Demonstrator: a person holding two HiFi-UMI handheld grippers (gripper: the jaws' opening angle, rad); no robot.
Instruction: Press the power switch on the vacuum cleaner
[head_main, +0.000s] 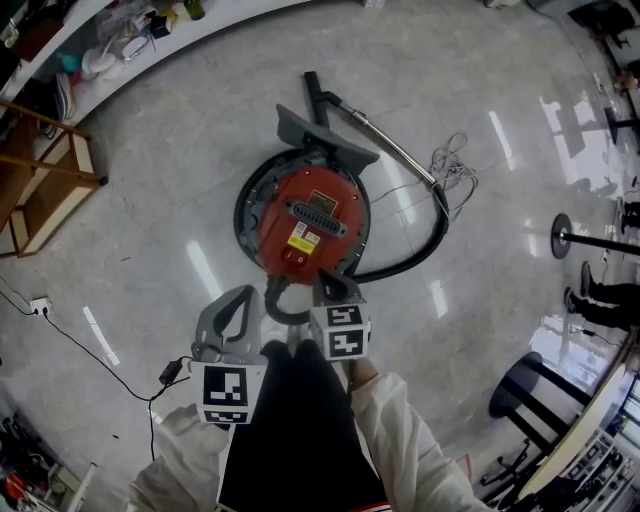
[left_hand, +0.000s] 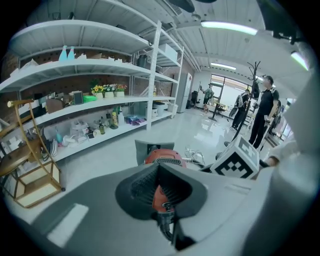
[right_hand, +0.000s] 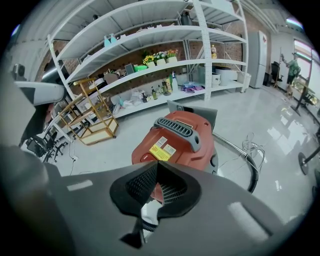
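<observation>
A red round vacuum cleaner (head_main: 310, 215) stands on the floor ahead, with a grey handle on top and a small red power switch (head_main: 294, 257) on its near side. Its black hose (head_main: 430, 240) loops round to the right, and the metal wand (head_main: 390, 145) lies behind it. My right gripper (head_main: 330, 283) hovers shut just short of the near rim, empty. My left gripper (head_main: 238, 300) is also shut and empty, a little further left and back. The right gripper view has the vacuum (right_hand: 175, 137) close beyond the gripper (right_hand: 157, 164). In the left gripper view the vacuum (left_hand: 162, 156) shows past the gripper (left_hand: 159, 167).
A wooden rack (head_main: 45, 190) stands at the left beside long white shelves (head_main: 120, 40). A thin cable (head_main: 90, 350) and a socket block (head_main: 40, 303) lie on the floor at lower left. A coiled cord (head_main: 455, 165), a stand base (head_main: 563, 237) and a person's feet (head_main: 590, 295) are at the right.
</observation>
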